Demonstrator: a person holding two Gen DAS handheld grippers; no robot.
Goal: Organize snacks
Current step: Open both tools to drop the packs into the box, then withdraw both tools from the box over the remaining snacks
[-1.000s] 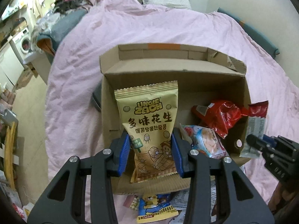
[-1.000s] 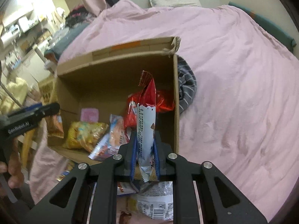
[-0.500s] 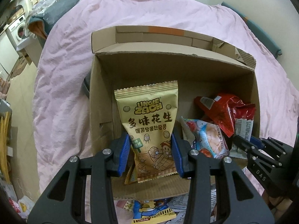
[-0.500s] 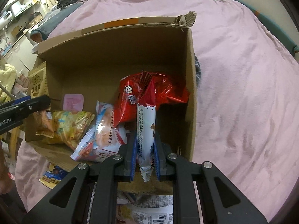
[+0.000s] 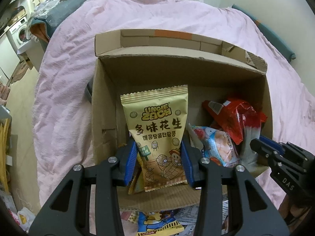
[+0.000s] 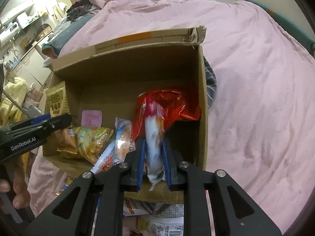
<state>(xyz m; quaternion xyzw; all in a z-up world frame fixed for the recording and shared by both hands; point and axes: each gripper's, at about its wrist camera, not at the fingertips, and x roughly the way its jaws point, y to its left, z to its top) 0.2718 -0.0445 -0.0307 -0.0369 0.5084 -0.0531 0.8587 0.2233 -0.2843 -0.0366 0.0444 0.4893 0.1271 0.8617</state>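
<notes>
Snack packets hang over the cardboard box (image 5: 110,102). Left gripper (image 5: 158,163) clamps the peanut bag (image 5: 157,129), angled downward. Right gripper (image 6: 153,161), jaws opening, loosely flanks a white-and-red packet (image 6: 154,137) beside the box's right wall.

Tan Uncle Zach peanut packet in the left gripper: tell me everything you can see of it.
The tan Uncle Zach peanut packet is a flat foil-like pouch with crimped, serrated ends, yellow lettering and cartoon peanuts. It stands upright, sealed, over the near left part of the open cardboard box. The left gripper clamps its lower half between blue pads; nothing else clearly touches it.
</notes>
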